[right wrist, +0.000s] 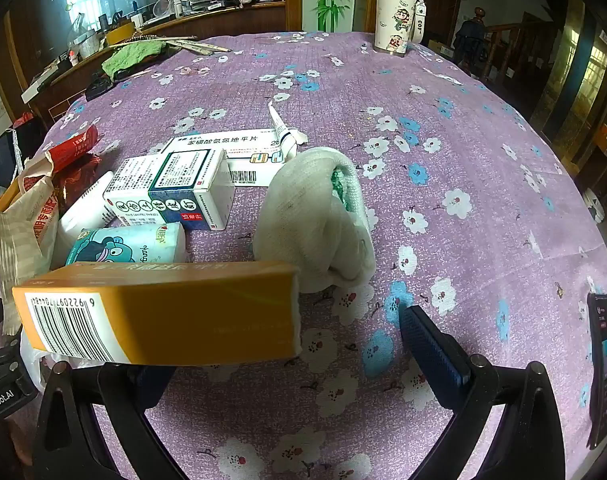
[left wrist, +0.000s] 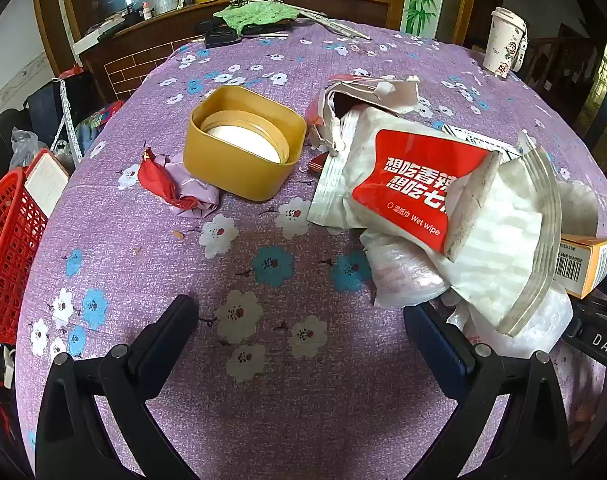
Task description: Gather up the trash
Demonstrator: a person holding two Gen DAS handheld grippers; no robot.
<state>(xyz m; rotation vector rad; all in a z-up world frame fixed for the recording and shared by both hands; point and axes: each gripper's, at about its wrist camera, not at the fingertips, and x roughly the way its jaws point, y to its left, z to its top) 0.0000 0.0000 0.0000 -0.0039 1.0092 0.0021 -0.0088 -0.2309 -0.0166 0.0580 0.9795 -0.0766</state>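
Nearest in the left wrist view: left gripper (left wrist: 301, 320) spread wide over bare purple floral tablecloth (left wrist: 263, 420), nothing between the fingers. Just beyond its right finger, a heap of trash: clear plastic bags, a white packet with a red wet-wipe label (left wrist: 419, 188) on top, torn paper wrapping (left wrist: 367, 96) behind. Seen only from this side: a yellow square container (left wrist: 243, 140) left of the heap, a round lid lying inside; a crumpled red-and-lilac wrapper (left wrist: 175, 184) touching its left wall; a red mesh basket (left wrist: 11, 248) off the table's left edge. Orange box (left wrist: 587, 264) cut off here at the right margin, barcode end alone showing. In the right wrist view, right gripper (right wrist: 287, 344) likewise spread wide, holding nothing; its left finger hidden behind that same orange box (right wrist: 163, 312), contact impossible to judge. Shown only here: a white cloth bundle (right wrist: 319, 220) just beyond the box, a tissue pack with a cartoon print (right wrist: 131, 244), a white-and-blue medicine carton (right wrist: 171, 188), a flat pill box (right wrist: 239, 152) further back, a squeezed tube (right wrist: 283, 132) resting on it, a brown paper bag (right wrist: 23, 216) at the left. Phone (right wrist: 605, 368) cropped by the right edge. Farthest, in both views: a green cloth (left wrist: 255, 14) and a cartoon tumbler (right wrist: 395, 16) at the table's far edge; beyond, shelf clutter too small to make out.
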